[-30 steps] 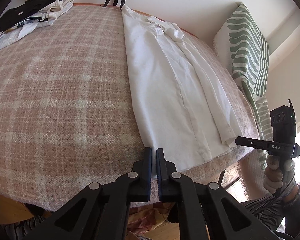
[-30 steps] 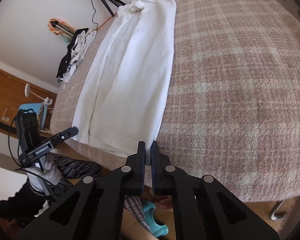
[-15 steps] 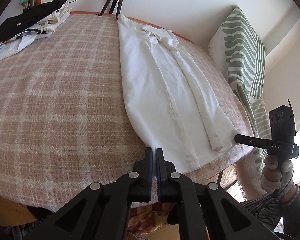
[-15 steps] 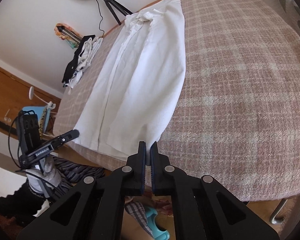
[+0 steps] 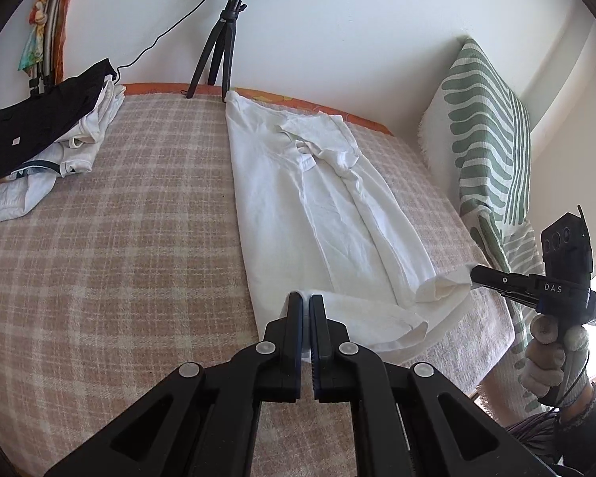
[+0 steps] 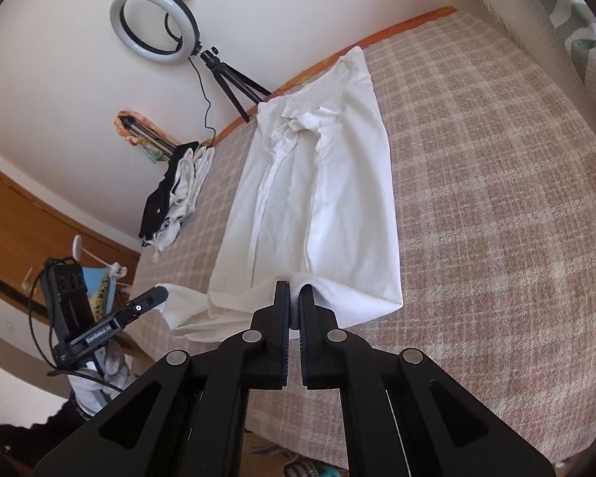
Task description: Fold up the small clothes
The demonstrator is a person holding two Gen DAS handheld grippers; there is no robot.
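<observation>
A white shirt (image 5: 310, 202) (image 6: 322, 183), folded lengthwise into a long strip, lies on the plaid bed cover (image 5: 111, 262) (image 6: 496, 198) with its collar at the far end. My left gripper (image 5: 306, 298) is shut on the near hem at its left corner. My right gripper (image 6: 294, 290) is shut on the hem's right corner; from the left wrist view this gripper (image 5: 473, 274) pinches cloth at the right. From the right wrist view the left gripper (image 6: 163, 294) holds the other corner. The hem is lifted off the bed and curls toward the collar.
A pile of black and white clothes (image 5: 43, 139) (image 6: 175, 194) lies at the bed's far left corner. A ring light on a tripod (image 5: 222, 47) (image 6: 167, 28) stands against the wall. A green-striped pillow (image 5: 488, 131) leans at the right. A gloved hand (image 5: 548, 349) holds the right gripper.
Both grippers have risen and moved toward the collar, lifting the shirt's near hem off the bed edge so that it now curls over the lower part.
</observation>
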